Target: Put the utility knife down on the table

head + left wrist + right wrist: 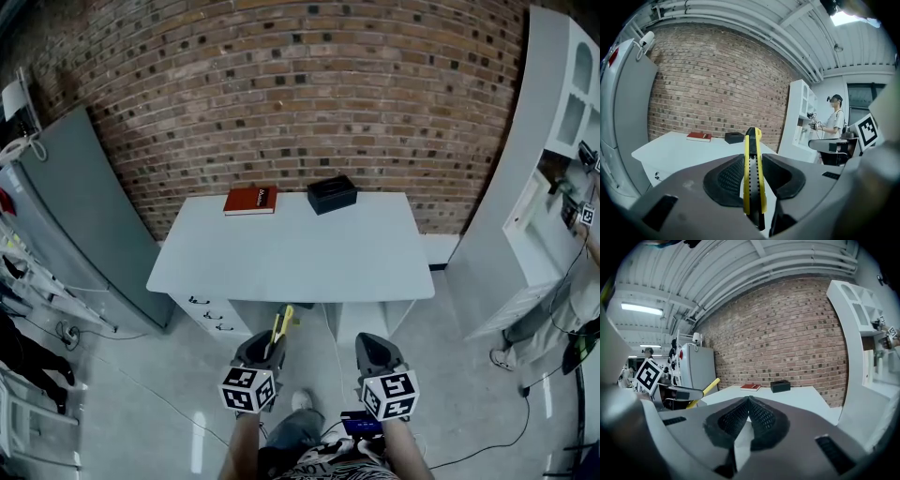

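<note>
A yellow and black utility knife point(753, 173) stands upright between the pads of my left gripper point(753, 180), which is shut on it. In the head view the utility knife point(281, 325) pokes forward out of the left gripper point(267, 352), short of the white table point(291, 253) and below its front edge. My right gripper point(375, 354) hangs beside it at the same height. The right gripper point(748, 417) has its pads pressed together with nothing between them. The knife's yellow tip point(705, 390) shows at the left of the right gripper view.
A red book point(250, 200) and a black box point(332, 194) lie at the table's far edge against the brick wall. A grey fridge point(80, 216) stands left, a white shelf unit point(553, 141) right. Drawers point(211, 314) sit under the table's left side. A person point(833, 119) stands by the shelves.
</note>
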`<state>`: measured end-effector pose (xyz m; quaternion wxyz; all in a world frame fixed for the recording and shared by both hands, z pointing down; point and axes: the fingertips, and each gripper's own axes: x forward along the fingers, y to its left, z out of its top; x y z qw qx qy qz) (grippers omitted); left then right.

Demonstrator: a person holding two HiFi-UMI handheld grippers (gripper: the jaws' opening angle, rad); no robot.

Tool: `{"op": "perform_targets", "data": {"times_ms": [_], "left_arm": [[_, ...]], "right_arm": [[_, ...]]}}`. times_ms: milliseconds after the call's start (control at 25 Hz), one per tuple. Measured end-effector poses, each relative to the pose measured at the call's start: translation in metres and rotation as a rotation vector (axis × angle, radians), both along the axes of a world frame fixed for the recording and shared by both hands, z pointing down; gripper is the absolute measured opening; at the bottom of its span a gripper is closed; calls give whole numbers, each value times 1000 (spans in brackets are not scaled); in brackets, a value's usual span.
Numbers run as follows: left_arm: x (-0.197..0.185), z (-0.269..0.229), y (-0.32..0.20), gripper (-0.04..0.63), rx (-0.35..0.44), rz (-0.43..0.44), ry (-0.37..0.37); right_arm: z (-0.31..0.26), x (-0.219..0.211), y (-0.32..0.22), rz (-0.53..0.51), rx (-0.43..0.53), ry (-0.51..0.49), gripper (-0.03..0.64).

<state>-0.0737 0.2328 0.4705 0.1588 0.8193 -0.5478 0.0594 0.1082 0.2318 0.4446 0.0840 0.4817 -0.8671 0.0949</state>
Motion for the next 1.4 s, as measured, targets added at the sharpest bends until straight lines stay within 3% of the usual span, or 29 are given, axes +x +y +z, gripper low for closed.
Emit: {"op": "perform_targets", "data": {"times_ms": [280,520,880,1400], "left_arm": [[-13,16,-70,123,-11,8,19],[-29,40,-184,123,-31,53,26],[-71,39,-333,123,-63,121,24],[-76,44,-388,123,-92,127,40]], "right_arm": [[23,-14,-67,5,-31,22,0],[54,-28,-171,59,-81,60,0],[43,-76,-314,115,-96,84,0],[51,-80,-369,128,-119,82,0]]}}
